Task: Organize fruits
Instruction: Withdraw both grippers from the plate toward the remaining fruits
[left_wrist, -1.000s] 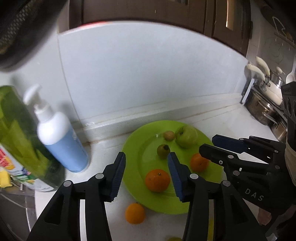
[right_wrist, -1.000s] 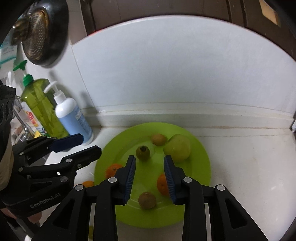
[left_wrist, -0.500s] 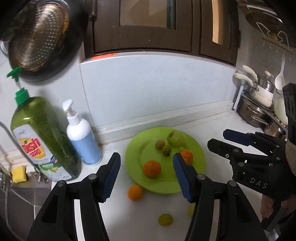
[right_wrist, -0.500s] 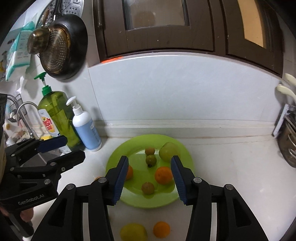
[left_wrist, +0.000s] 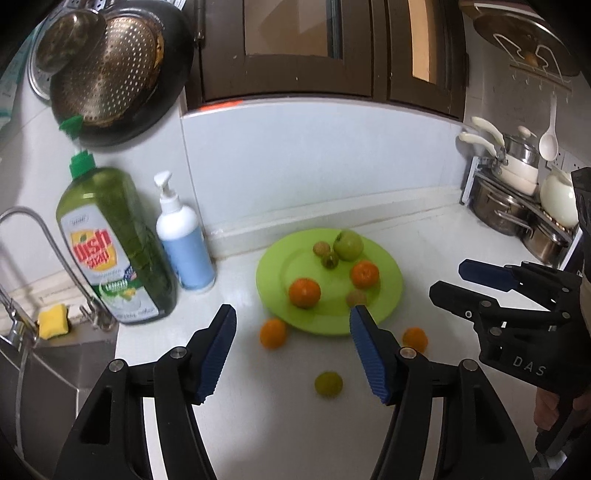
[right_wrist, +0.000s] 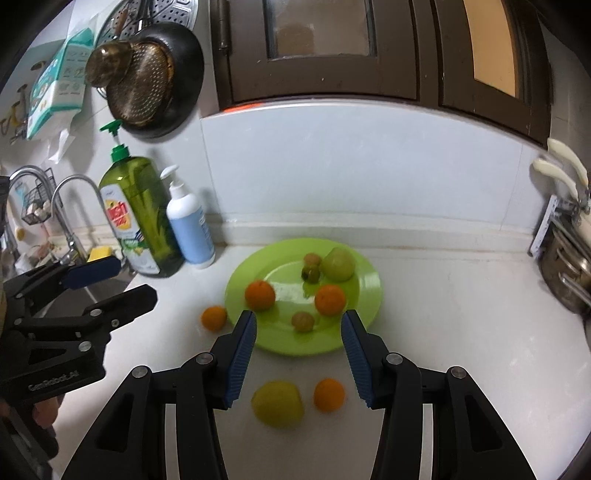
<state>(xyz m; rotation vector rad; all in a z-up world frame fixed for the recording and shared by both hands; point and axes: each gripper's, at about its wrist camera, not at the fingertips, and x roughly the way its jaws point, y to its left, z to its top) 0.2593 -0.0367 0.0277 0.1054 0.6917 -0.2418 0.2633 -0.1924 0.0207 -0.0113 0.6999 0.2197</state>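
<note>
Both hand-held grippers farther from plate (right_wrist: 369, 295)

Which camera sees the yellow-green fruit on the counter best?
The right wrist view: the yellow-green fruit lies large and whole between the open right gripper fingers, beside an orange. The left wrist view shows it small and blurry on the counter.

One green plate (right_wrist: 369, 291) holds six fruits: two oranges (right_wrist: 260, 294), one green apple (right_wrist: 338, 263), three small brownish fruits (right_wrist: 303, 321). The worktop (right_wrist: 443, 332) carries two oranges (right_wrist: 328, 394) and one yellow-green fruit (right_wrist: 277, 403).
</note>
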